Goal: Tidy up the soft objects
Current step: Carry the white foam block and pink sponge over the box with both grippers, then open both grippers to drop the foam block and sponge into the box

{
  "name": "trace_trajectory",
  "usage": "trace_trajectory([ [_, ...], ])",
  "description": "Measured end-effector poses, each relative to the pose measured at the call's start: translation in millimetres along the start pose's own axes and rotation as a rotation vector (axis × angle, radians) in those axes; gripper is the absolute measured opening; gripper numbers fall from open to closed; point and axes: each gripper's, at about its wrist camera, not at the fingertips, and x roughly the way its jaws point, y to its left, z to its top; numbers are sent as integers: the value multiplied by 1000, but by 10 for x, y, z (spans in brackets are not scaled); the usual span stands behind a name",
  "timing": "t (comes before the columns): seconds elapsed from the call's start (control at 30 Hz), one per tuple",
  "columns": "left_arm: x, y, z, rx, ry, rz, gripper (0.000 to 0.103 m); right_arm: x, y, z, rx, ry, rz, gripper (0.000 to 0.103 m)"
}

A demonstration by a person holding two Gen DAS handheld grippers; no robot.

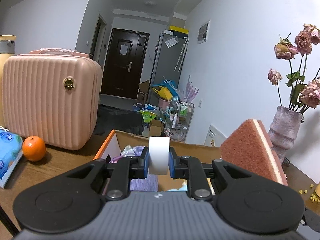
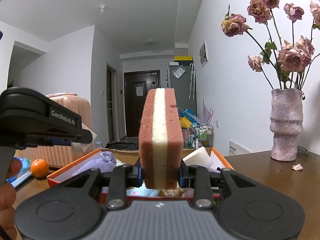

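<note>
My left gripper [image 1: 159, 161] is shut on a white sponge block [image 1: 159, 154], held upright above the open cardboard box [image 1: 112, 140]. My right gripper [image 2: 161, 175] is shut on a pink sponge with a cream middle layer [image 2: 160, 138], standing on end over the same orange-rimmed box [image 2: 70, 165]. That pink sponge [image 1: 252, 148] shows at the right in the left wrist view. Inside the box lie a purple knitted cloth [image 2: 100, 164], another white sponge [image 2: 198, 157] and light blue soft pieces [image 2: 140, 193]. The left gripper's body [image 2: 40, 120] appears at the left of the right wrist view.
A pink ribbed case [image 1: 50, 100], an orange [image 1: 34, 149] and a blue tissue pack [image 1: 9, 154] sit on the brown table [image 1: 60, 166] to the left. A pink vase [image 2: 286, 124] with dried roses stands at the right, with a fallen petal [image 2: 297, 167] near it.
</note>
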Motion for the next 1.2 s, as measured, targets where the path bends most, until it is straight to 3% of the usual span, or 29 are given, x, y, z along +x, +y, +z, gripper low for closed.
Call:
trace_trajectory([
  [0.63,594,-61,99,80,-24,14,21,716,45,41,-24,34,24,30],
  [0.7,625,-37,82,82,-16,21,26,794,42,38,-29,52,33,31],
  [0.77,650,3,72,70,-6,27,49,872,20,22,-24,95,40,32],
  [0.8,646,21,69,59,-7,34,54,892,10,11,-20,116,48,34],
  [0.83,638,33,71,55,-10,36,65,898,-3,5,-16,125,51,43],
  [0.87,626,39,71,54,-14,43,85,889,-3,0,-18,126,50,56],
  [0.93,586,46,58,56,-46,100,103,856,5,-5,-31,113,36,67],
  [1.03,534,30,58,85,-76,143,103,794,22,-8,-40,90,43,86],
  [1.2,523,121,58,66,-61,176,103,742,108,-19,-101,52,37,100],
])
